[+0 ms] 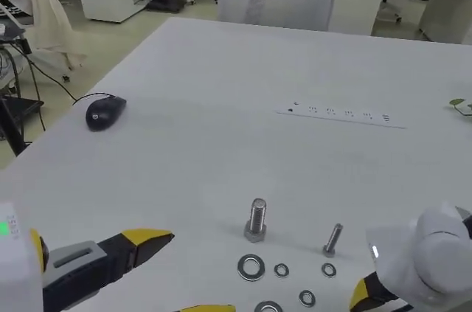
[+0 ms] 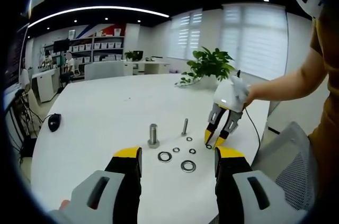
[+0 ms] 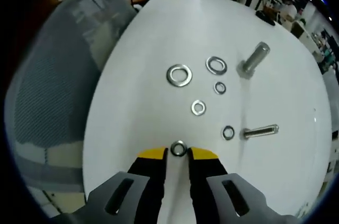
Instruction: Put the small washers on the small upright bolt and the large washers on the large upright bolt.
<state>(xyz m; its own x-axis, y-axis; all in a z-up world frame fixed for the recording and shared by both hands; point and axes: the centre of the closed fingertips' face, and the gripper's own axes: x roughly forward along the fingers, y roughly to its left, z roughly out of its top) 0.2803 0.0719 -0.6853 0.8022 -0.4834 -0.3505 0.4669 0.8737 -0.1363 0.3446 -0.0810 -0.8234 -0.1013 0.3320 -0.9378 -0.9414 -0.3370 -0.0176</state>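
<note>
While the right gripper [image 3: 179, 154] stands tip-down over a small washer [image 3: 179, 148] at the near edge of the scatter, its jaws sit narrowly apart with one yellow tip on each side of the ring, which lies flat on the counter [image 3: 148, 38]; no firm pinch shows yet. The step in hand looks like picking up this washer. A thin flat ring skates away easily, so the jaws should close slowly and evenly across its outer edge, with both tips pressed lightly to the counter so that neither rides over the rim. Once held, it wants a straight lift before any sideways travel, since another small washer [image 3: 228, 132] lies close by, just beside the foot of the small bolt [image 3: 259, 130]. That bolt stands upright and slim, apart from the large bolt [image 3: 254, 60], so the hole should be brought level over its tip and the ring let go only when the thread is through; a knock could well tip the bolt. The left gripper [image 2: 178, 154] hovers wide open and empty, just short of a large washer [image 2: 164, 156], and is best held back from the right one's path
</note>
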